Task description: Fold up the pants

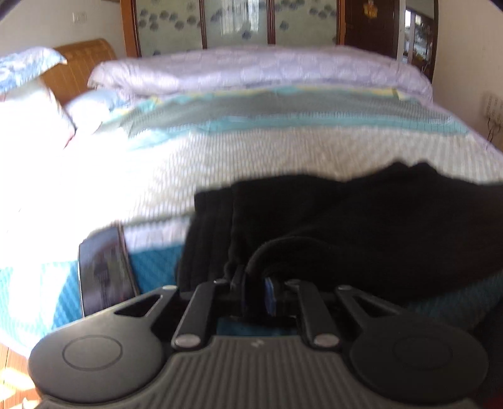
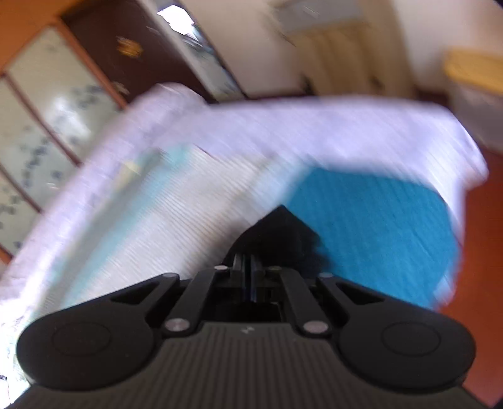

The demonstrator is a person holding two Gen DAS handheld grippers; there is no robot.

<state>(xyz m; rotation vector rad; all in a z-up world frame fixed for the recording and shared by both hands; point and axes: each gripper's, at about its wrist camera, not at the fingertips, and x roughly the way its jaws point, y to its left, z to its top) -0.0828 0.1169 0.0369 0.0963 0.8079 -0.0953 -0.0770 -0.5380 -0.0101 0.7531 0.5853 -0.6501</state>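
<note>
Black fabric fills the space directly ahead of both cameras. In the left wrist view the left gripper [image 1: 256,283] has its jaws closed on a bunched edge of the pants [image 1: 361,226], with a loop of cloth rising over the fingers. In the right wrist view the right gripper [image 2: 250,267] has its jaws drawn nearly together on a pointed corner of the same dark cloth [image 2: 279,236].

Task status, as a judgement: the garment is gripped at two points and the bulk of it lies in a loose heap on the bed [image 1: 251,151], near the front edge. No flat, squared fold is visible. The fold appears to be at an early or middle stage; laying the cloth flat, aligning the legs and completing the folds remain. Both views are blurred, so the exact shape of the garment cannot be told.

Surroundings:
- A phone [image 1: 105,267] leans at the front of the bed, just beside the left edge of the pants. It lies close to the working area and could be struck or covered by the cloth.
- A rolled duvet [image 1: 251,72] lies along the far side of the bed, well apart from the pants.
- Pillows [image 1: 34,103] rest at the left, by the wooden headboard [image 1: 85,63].
- A wardrobe [image 1: 235,22] with patterned panels stands behind the bed.

The striped centre of the bed offers open room for spreading the garment.
</note>
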